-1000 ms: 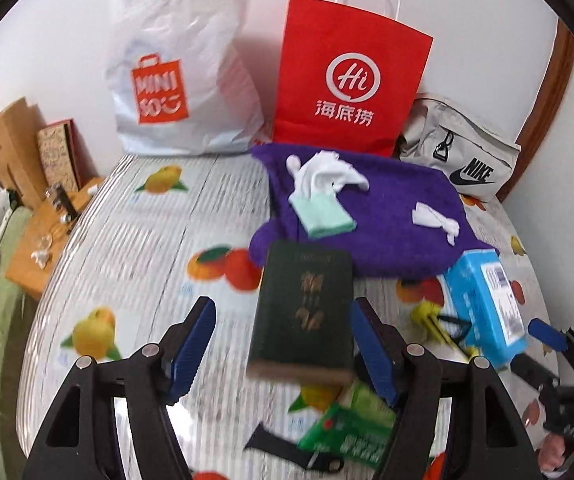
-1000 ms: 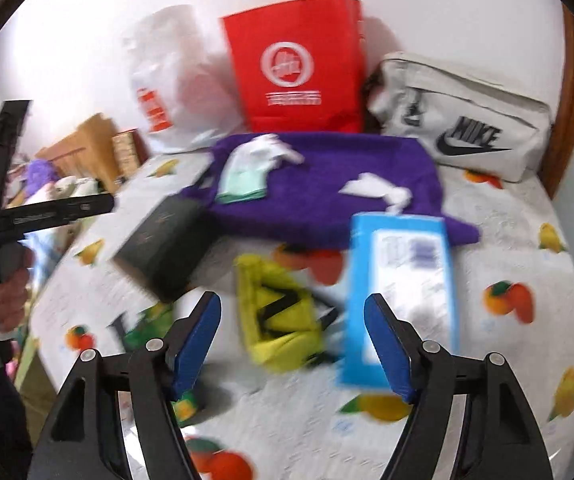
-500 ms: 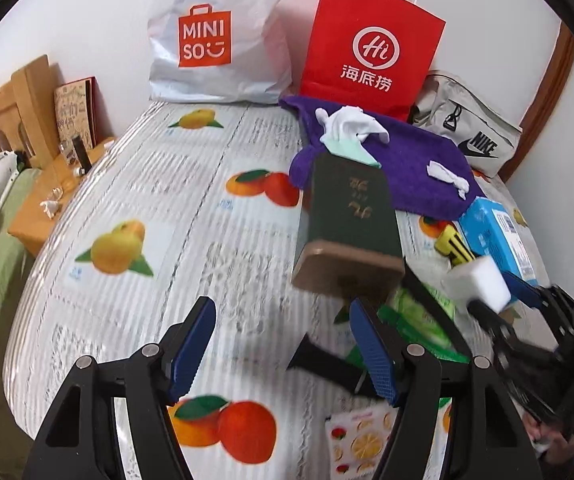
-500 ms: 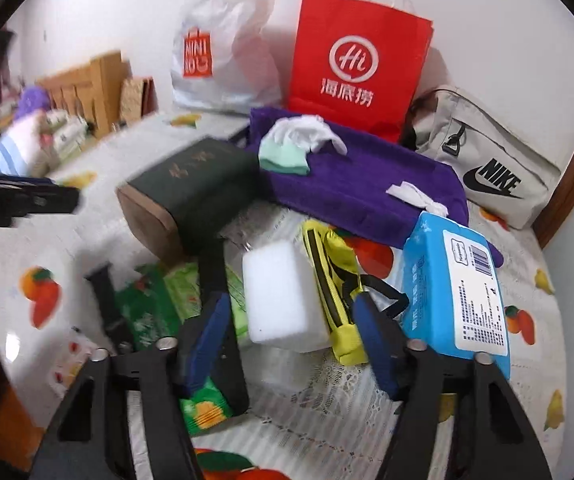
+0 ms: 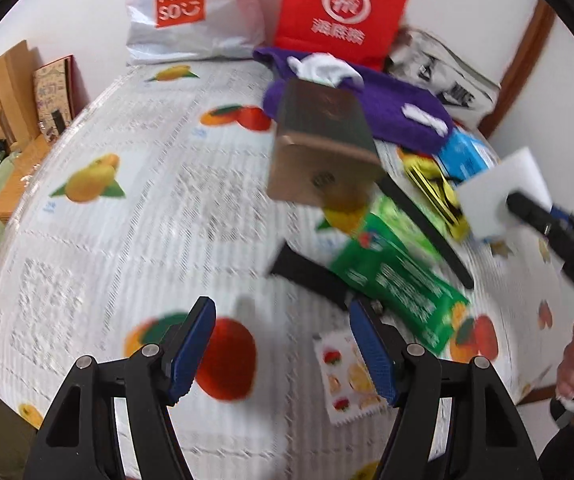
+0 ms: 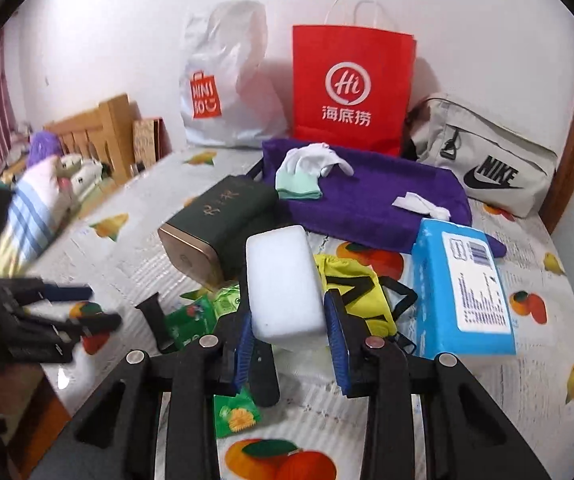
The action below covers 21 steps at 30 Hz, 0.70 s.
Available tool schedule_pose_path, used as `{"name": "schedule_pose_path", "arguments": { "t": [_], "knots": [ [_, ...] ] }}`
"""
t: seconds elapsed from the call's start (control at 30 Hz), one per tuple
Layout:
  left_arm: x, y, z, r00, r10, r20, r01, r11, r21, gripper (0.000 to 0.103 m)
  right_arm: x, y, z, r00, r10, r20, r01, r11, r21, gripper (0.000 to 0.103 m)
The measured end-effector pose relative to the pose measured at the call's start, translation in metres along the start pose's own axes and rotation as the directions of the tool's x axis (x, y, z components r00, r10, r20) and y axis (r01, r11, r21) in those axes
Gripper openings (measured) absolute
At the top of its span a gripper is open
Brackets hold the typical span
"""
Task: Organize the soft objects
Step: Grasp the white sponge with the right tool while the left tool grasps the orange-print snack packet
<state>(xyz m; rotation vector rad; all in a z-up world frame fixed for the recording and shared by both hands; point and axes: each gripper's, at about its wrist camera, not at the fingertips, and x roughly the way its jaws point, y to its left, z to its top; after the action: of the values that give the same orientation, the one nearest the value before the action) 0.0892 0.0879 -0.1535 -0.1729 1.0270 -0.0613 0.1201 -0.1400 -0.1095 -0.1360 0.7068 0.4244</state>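
White sponge (image 6: 283, 280), purple towel (image 6: 371, 200), bright red paper bag (image 6: 351, 88), sky-blue tissue pack (image 6: 463, 292), and a fruit-print bench cover (image 5: 127, 208) (oranges, lemons), dark green box (image 6: 227, 216).

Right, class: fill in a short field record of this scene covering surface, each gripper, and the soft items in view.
surface: fruit-print cloth
right gripper: jaws just closing, shut on white sponge
left gripper: open, nothing between jaws
soft items lying: purple towel, yellow pouch, socks
other: green box, blue pack, red bag
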Motion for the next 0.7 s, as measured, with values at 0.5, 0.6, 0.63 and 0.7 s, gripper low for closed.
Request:
{"name": "schedule_pose_path", "arguments": {
  "t": [0.5,0.6,0.63,0.7],
  "knots": [
    [0.02,-0.054,-0.039,0.997,0.073,-0.027,-0.069,0.991,0.114,0.089,-0.053,-0.068,-0.077,0.989,-0.122,-0.084,0.133,0.981,0.138,0.033],
    [0.023,-0.064,-0.042,0.992,0.129,0.004,-0.128,0.98,0.15,0.09,-0.042,-0.084,-0.095,0.985,-0.109,-0.132,0.133,0.972,0.194,0.033],
    [0.024,-0.065,-0.042,0.991,0.132,0.012,-0.132,0.981,0.144,0.091,-0.04,-0.086,-0.098,0.985,-0.113,-0.132,0.138,0.97,0.202,0.032],
    [0.024,-0.065,-0.042,0.99,0.135,0.026,-0.138,0.982,0.131,0.091,-0.037,-0.089,-0.101,0.985,-0.127,-0.119,0.149,0.967,0.206,0.032]
  ]
}}
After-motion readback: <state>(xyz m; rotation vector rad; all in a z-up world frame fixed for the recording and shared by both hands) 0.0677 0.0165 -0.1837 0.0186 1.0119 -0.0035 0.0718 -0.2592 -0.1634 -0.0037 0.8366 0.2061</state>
